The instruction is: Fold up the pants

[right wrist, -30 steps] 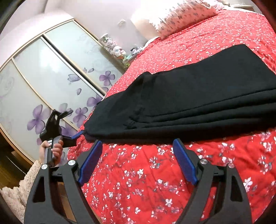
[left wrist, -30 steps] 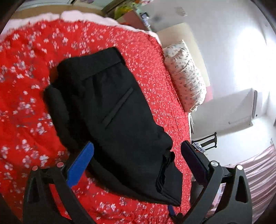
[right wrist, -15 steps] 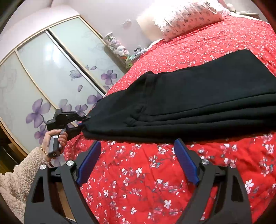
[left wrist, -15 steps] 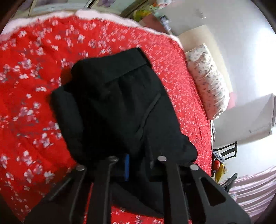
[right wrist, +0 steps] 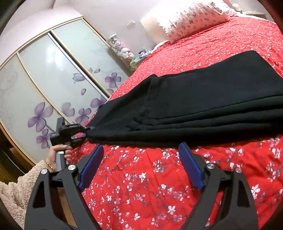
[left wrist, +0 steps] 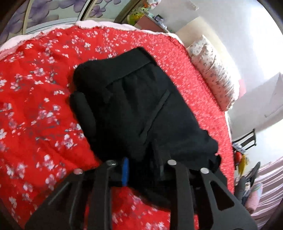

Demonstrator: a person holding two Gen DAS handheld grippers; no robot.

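Black pants (left wrist: 138, 109) lie partly folded on a red floral bedspread (left wrist: 35, 123). My left gripper (left wrist: 143, 169) is shut on the near edge of the pants, the cloth bunched between its fingers. In the right wrist view the pants (right wrist: 203, 102) stretch across the bed, and the left gripper (right wrist: 83, 131) shows pinching their left end, lifting it slightly. My right gripper (right wrist: 141, 162) is open and empty, hovering over the bedspread (right wrist: 150, 185) just in front of the pants' near edge.
A floral pillow (right wrist: 191, 16) lies at the head of the bed. A sliding wardrobe with purple flowers (right wrist: 44, 88) stands beyond the left side. A chair (left wrist: 245, 139) and clutter sit past the bed's far edge.
My left gripper went from open around the pants' edge to shut on it, then drew the cloth back and up a little. My right gripper stayed open, nearly still.
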